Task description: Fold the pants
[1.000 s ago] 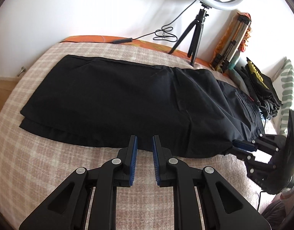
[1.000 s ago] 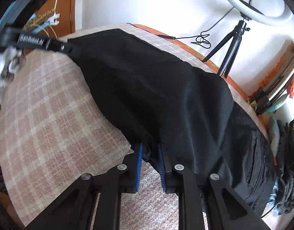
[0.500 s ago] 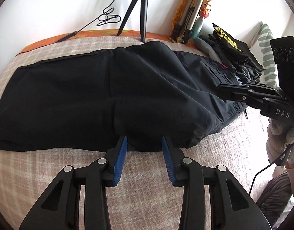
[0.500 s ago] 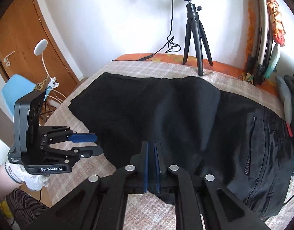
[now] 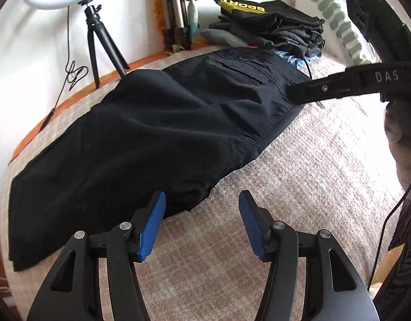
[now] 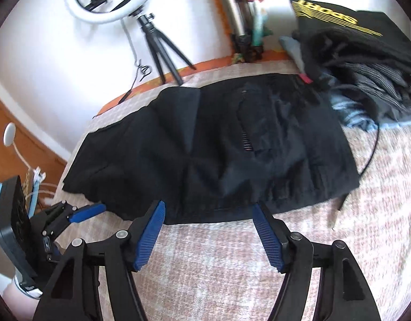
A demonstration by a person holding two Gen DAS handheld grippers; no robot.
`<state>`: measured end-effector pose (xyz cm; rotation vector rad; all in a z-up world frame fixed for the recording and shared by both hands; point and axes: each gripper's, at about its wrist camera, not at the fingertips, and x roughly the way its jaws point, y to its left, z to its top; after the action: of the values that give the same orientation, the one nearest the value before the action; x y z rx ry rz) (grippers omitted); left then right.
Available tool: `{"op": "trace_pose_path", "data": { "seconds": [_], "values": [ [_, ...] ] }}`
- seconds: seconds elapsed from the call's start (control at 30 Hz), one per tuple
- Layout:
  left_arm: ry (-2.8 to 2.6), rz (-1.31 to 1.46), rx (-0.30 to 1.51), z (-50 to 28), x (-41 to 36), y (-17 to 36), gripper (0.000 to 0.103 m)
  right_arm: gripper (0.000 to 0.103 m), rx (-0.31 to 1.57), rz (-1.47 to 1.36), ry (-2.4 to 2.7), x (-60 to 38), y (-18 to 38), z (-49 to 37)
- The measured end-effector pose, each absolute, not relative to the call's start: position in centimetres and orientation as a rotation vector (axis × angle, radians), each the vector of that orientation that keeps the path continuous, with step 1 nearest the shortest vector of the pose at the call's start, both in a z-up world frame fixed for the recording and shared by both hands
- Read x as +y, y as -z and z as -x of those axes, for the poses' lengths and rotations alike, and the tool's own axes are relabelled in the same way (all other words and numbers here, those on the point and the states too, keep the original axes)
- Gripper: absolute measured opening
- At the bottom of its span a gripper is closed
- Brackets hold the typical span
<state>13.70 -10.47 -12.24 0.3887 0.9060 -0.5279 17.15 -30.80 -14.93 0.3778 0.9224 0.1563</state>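
Black pants (image 5: pixel 157 139) lie folded lengthwise on a bed (image 5: pixel 312 176); both the left gripper (image 5: pixel 202 224) and the right gripper (image 6: pixel 208 234) gape wide, empty, apparently poised beside the near edge for the next fold.

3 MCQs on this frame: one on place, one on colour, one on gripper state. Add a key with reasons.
1. Where does the pile of folded clothes sit relative to the pants?
A. At the hem end
B. Past the waist end
C. On top of the pants' middle

2. What colour are the pads of the left gripper?
A. Blue
B. Red
C. Grey

3. What state is the right gripper in?
A. Shut on the pants
B. Shut on nothing
C. Open, holding nothing

Key: 1 B, the pile lies just beyond the pocketed waist end, by the striped pillow. 2 A, both pads are plainly blue on black fingers. 3 C, its jaws stand wide apart above the blanket, with the pants' edge beyond the tips.
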Motion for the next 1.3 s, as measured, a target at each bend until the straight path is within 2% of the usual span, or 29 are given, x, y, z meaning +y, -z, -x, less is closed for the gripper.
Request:
{"op": "trace_pose_path", "data": {
  "seconds": [0.13, 0.27, 0.3, 0.33, 0.43, 0.5, 0.53, 0.57, 0.63, 0.73, 0.8, 0.83, 0.9, 1.0, 1.2, 1.23, 1.3],
  "values": [
    [0.519, -0.458, 0.936, -15.3, -11.2, 13.6, 0.056, 0.075, 0.935, -0.580, -0.070, -35.5, 16.5, -17.6],
    [0.541, -0.487, 0.935, -15.7, -11.3, 14.0, 0.056, 0.075, 0.930, -0.630, -0.030, -37.2, 17.4, -19.2],
    [0.548, -0.490, 0.933, -15.7, -11.5, 14.0, 0.052, 0.075, 0.937, -0.637, -0.023, -37.3, 17.7, -19.8],
    [0.551, -0.495, 0.930, -15.9, -11.5, 14.0, 0.042, 0.075, 0.944, -0.643, -0.018, -37.4, 18.0, -20.2],
    [0.565, -0.483, 0.948, -16.7, -11.2, 13.7, 0.020, 0.075, 0.915, -0.620, 0.002, -36.9, 17.6, -20.9],
    [0.585, -0.449, 0.969, -17.2, -10.9, 13.2, 0.015, 0.062, 0.892, -0.561, 0.033, -36.4, 17.2, -21.2],
    [0.593, -0.448, 0.971, -17.2, -10.8, 12.8, 0.013, 0.042, 0.904, -0.511, 0.065, -36.0, 17.1, -21.4],
    [0.605, -0.437, 0.976, -17.3, -10.8, 12.4, 0.012, 0.030, 0.897, -0.479, 0.075, -35.9, 16.7, -21.4],
    [0.635, -0.348, 0.993, -17.4, -10.1, 11.1, 0.011, 0.026, 0.875, -0.471, 0.049, -35.9, 16.1, -21.2],
    [0.718, -0.204, 1.050, -17.5, -8.4, 9.8, 0.012, 0.029, 0.849, -0.370, 0.049, -34.4, 14.7, -20.9],
    [0.700, -0.198, 1.065, -17.2, -7.4, 9.5, 0.020, 0.038, 0.827, -0.296, 0.037, -32.9, 13.9, -20.7],
    [0.666, -0.207, 1.057, -17.0, -6.7, 9.3, 0.031, 0.040, 0.818, -0.268, 0.025, -32.3, 13.6, -20.5],
    [0.603, -0.198, 1.027, -16.6, -4.8, 8.9, 0.037, 0.041, 0.802, -0.215, -0.029, -30.5, 13.0, -20.0],
    [0.510, -0.105, 1.008, -16.9, -0.9, 8.6, 0.037, 0.044, 0.805, -0.160, -0.205, -26.9, 12.6, -19.6],
    [0.282, 0.038, 0.988, -17.5, 7.4, 9.3, 0.037, 0.045, 0.835, -0.012, -0.467, -19.2, 13.3, -17.9],
    [0.254, 0.067, 0.985, -17.4, 8.9, 9.3, 0.037, 0.047, 0.827, 0.023, -0.493, -18.1, 13.4, -17.3],
    [0.194, 0.132, 0.979, -17.7, 11.6, 9.6, 0.040, 0.062, 0.785, 0.067, -0.545, -16.3, 13.3, -16.5]
  ]
}}
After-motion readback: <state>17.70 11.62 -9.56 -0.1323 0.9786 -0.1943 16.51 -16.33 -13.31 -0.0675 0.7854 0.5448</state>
